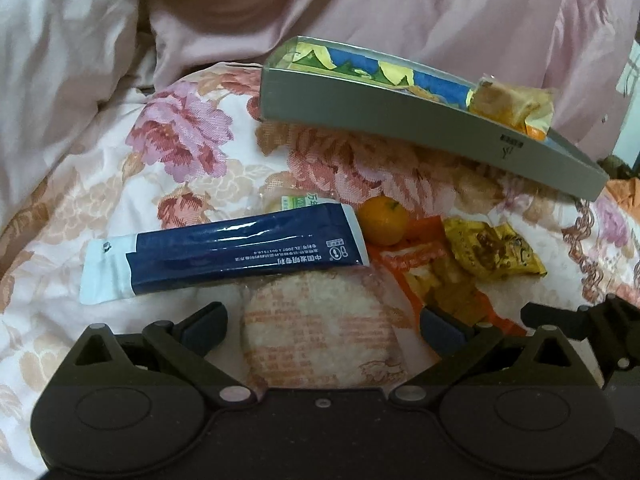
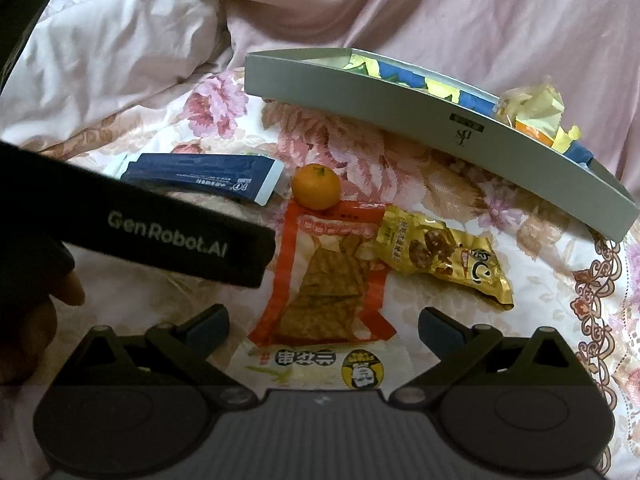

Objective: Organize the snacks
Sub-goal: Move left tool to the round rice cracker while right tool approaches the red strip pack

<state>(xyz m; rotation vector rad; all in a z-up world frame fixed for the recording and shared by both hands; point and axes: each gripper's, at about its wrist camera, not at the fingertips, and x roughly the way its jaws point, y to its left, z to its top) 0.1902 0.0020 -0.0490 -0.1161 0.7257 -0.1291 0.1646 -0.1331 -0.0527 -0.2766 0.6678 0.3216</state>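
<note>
Snacks lie on a floral bedspread. In the left wrist view my left gripper (image 1: 322, 326) is open, its fingers either side of a round rice cracker pack (image 1: 320, 332). A dark blue stick pack (image 1: 224, 252) lies just beyond, with a small mandarin (image 1: 382, 220) to the right. In the right wrist view my right gripper (image 2: 323, 326) is open over an orange-edged tofu snack pack (image 2: 328, 280). A gold nut pack (image 2: 444, 256), the mandarin (image 2: 316, 186) and the blue stick pack (image 2: 200, 176) lie around it. A grey box (image 2: 400, 108) behind holds several snacks.
Pink bedding (image 1: 400, 8) is bunched up behind the grey box (image 1: 400, 120). The left gripper's black body (image 2: 152, 228), marked GenRobot.AI, crosses the left of the right wrist view with a hand below it. A green-labelled clear pack (image 1: 296, 202) peeks from behind the stick pack.
</note>
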